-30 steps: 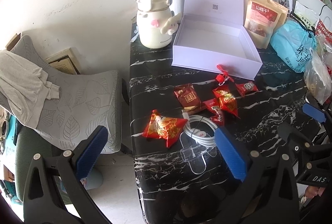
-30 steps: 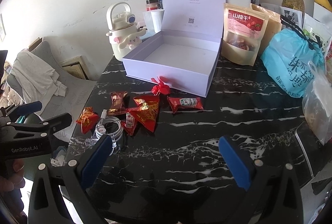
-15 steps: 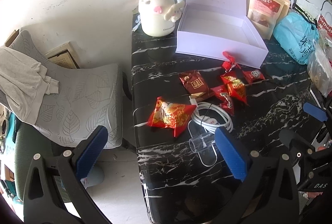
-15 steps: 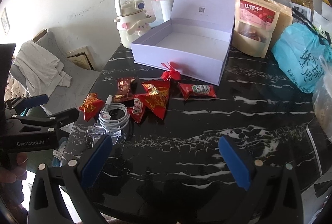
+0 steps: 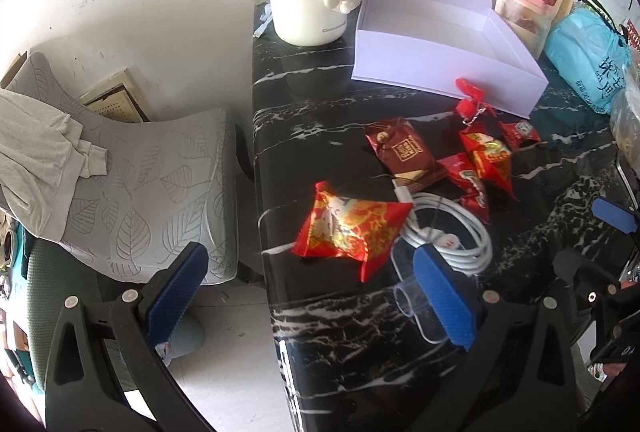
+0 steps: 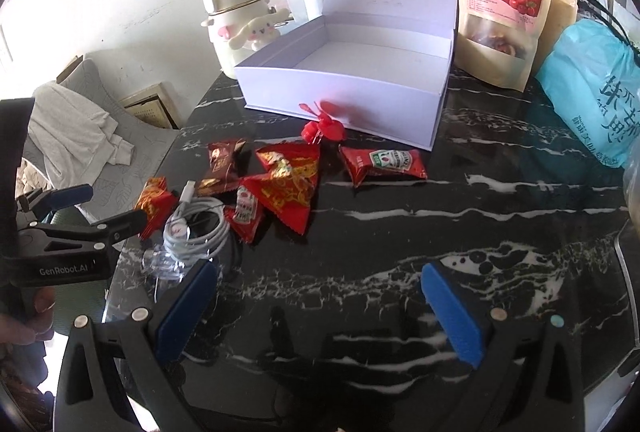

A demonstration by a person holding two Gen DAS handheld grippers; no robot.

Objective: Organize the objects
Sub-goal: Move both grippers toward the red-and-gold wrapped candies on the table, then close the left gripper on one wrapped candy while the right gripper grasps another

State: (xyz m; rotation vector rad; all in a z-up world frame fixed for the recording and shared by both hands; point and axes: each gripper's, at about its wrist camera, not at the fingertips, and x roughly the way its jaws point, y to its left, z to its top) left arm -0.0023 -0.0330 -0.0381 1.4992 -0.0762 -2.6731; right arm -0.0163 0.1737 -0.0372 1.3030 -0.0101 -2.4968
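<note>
The left gripper hangs with its blue-padded fingers spread wide and empty above the near left corner of the black white-veined marble bench, its right finger over the coiled white charging cable and a clear plastic holder, while the crinkled red-and-gold foil snack packet lies just ahead, between the two fingers. That packet sits close to the bench edge, its long axis running roughly left to right across the left view, one pinched corner aimed at the edge and the other touching the cable. My judgement is that a closing grasp here could catch the cable loop together with the foil, or nudge the packet off the bench onto the grey leaf-patterned chair cushion; slick foil may also slide out of a shallow pinch. The right gripper is likewise spread and empty, held over bare bench nearer the viewer. Farther in lie a dark red square-labelled packet, a larger red-gold packet and a red ketchup sachet, its length running left to right. The open lilac lidded gift box, probably their destination, stands behind them, empty.
</note>
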